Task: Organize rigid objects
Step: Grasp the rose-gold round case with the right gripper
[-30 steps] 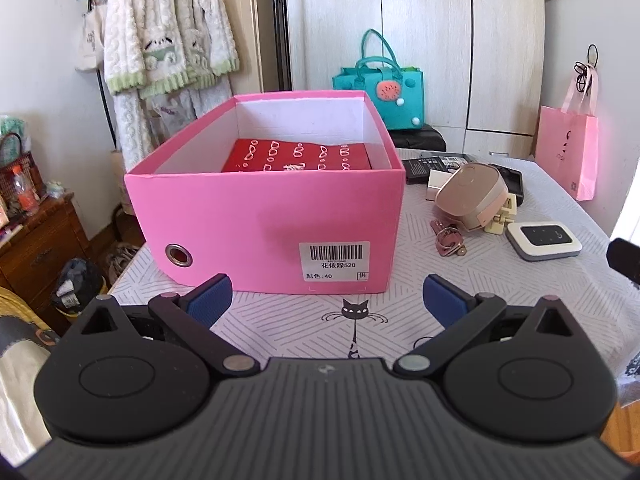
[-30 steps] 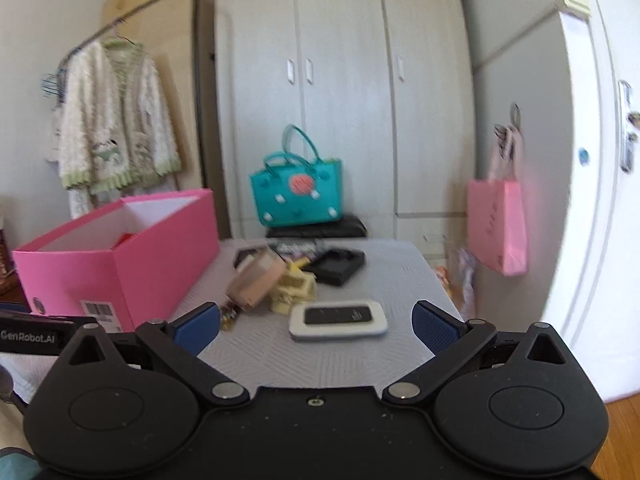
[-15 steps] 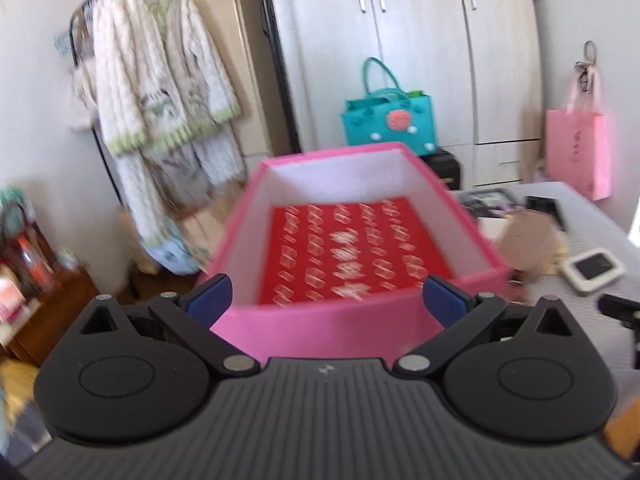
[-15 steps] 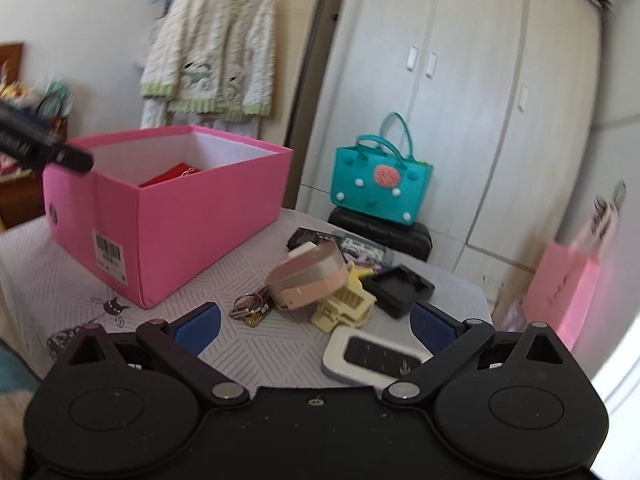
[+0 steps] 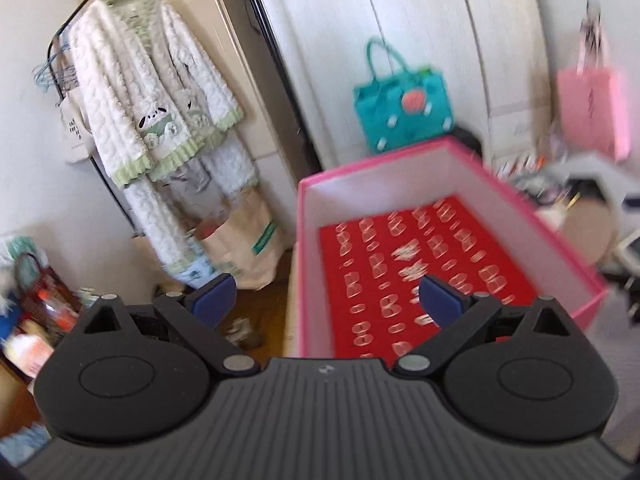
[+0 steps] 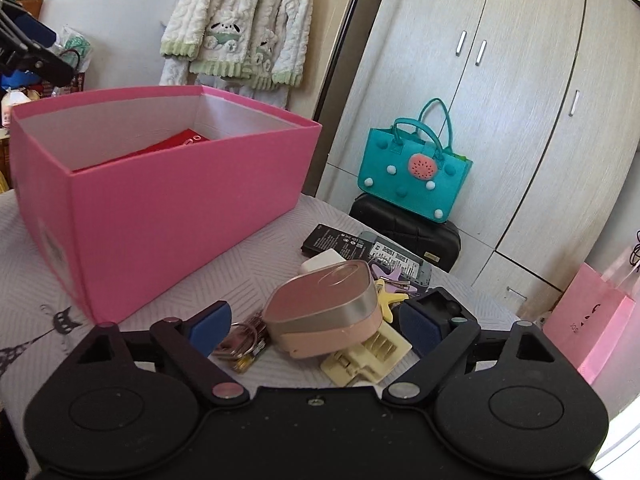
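Blue-padded fingers of the right gripper [image 6: 316, 330] are standing wide apart and closing, with the pink compact case [image 6: 326, 314] sitting between them, neither pad pressing on it. Beside the left finger a bunch of keys [image 6: 242, 346] is lying against the case; under the case's near edge, toward the right finger, a cream hair claw [image 6: 366, 356] is resting on the patterned tablecloth [image 6: 248, 264]. Just past the right finger a black tray [image 6: 440, 304] is lying, and beyond the case a white charger block [image 6: 322, 261], a yellow clip [image 6: 390, 300] and dark flat packages [image 6: 352, 246] are clustering together. Left of the fingers and farther off, the pink box [image 6: 176, 216] is standing open on the table, a red item [image 6: 176, 144] showing inside. The left gripper [image 5: 324, 300] is hanging above that box [image 5: 440, 168] with its fingers wide apart and nothing between them; its right finger is over the red patterned packet [image 5: 400, 256] lying flat on the box floor, its left finger outside the box wall, over the wooden floor. This view is blurring. Farthest back, a teal handbag [image 6: 414, 176] is sitting on a black case [image 6: 404, 226] before the wardrobe [image 6: 500, 80], a fleecy robe [image 6: 240, 28] is hanging at left, and a pink paper bag [image 6: 596, 320] is hanging at right.
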